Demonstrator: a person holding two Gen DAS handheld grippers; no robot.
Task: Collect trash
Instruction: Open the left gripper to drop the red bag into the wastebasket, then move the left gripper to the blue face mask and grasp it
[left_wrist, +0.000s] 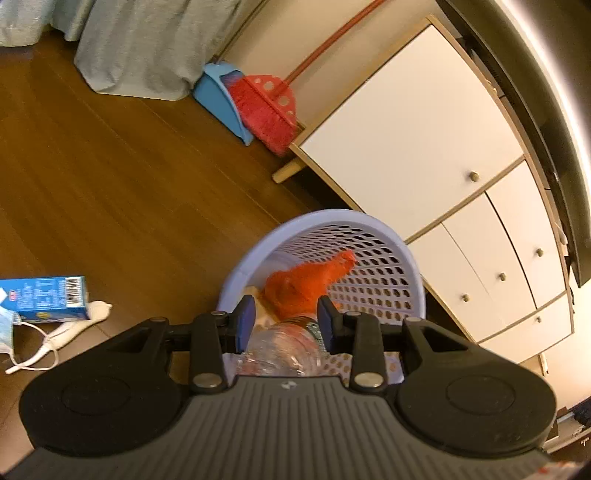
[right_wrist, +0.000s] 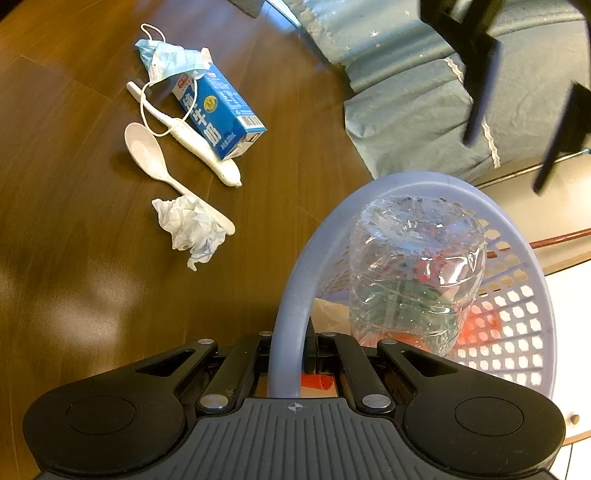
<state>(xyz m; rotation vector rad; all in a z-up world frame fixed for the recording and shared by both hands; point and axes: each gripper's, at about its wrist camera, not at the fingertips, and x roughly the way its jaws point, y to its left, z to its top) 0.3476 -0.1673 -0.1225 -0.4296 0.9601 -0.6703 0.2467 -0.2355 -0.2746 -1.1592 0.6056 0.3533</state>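
Gripping the neck end of a clear plastic bottle (left_wrist: 284, 343) between its blue pads (left_wrist: 246, 322), the left gripper (left_wrist: 286, 317) hangs over the lavender mesh basket (left_wrist: 373, 221), with the bottle reaching down into the opening. In the right wrist view the same bottle (right_wrist: 415, 269) stands base-up inside the basket (right_wrist: 295, 288), above an orange-red net bag (right_wrist: 480, 325); from the left wrist view that bag (left_wrist: 306, 280) lies against the perforated wall. The right gripper (right_wrist: 288, 354) is clenched on the basket's rim, the lavender band passing between its fingers. On the wooden floor (right_wrist: 74, 221), well apart from the basket, lies the remaining trash: a crumpled tissue (right_wrist: 192, 229) touching the handle end of a white spoon (right_wrist: 155, 158), a white toothbrush (right_wrist: 195, 142) resting against a blue milk carton (right_wrist: 218, 114), and a blue face mask (right_wrist: 170, 59) draped over the carton's top end. Beyond the basket in the left wrist view stands a white cabinet (left_wrist: 424, 129), with a red broom (left_wrist: 266, 107) and a blue dustpan (left_wrist: 218, 96) leaning beside it, near grey fabric (left_wrist: 147, 48).
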